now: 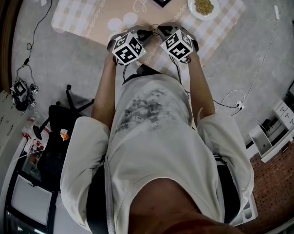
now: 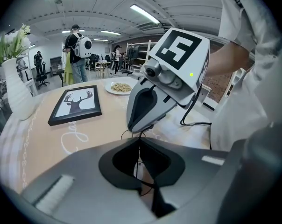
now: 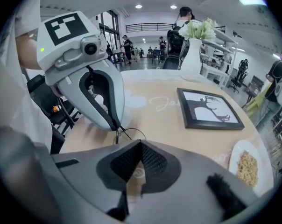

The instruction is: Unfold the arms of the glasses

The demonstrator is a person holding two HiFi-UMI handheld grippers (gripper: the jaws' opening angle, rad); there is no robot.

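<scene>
Shirt (image 1: pixel 156 130): mine, pale, filling the head view below my forearms. Its grey chest print is too faded to read.
Left tongs (image 2: pixel 140 143): pressed together on a thin dark wire that runs down through the gap between them.
Right tongs (image 3: pixel 141 143): pressed together too, pinching the far end of the same wire, nose to nose with the left pair.
Glasses (image 3: pixel 133 133): thin dark wire, showing only as a small loop and a straight strand strung between my two pairs of tongs. They are over the near edge of the bench; I cannot tell whether they touch the cloth. Lenses and hinges are too fine to make out.
Bench (image 1: pixel 103 13): checked cloth at the sides, plain tan band down the middle.
Writing: white looping script on the tan band, beginning "Ja"; the rest is unreadable.
Marker cubes (image 1: pixel 127 48): black-and-white square patterns, no letters.
Framed picture (image 3: pixel 208 108): black frame, deer silhouette, lying flat beyond the tongs.
Plate (image 1: pixel 203 5): white, heaped with pale grainy food, near the picture.
</scene>
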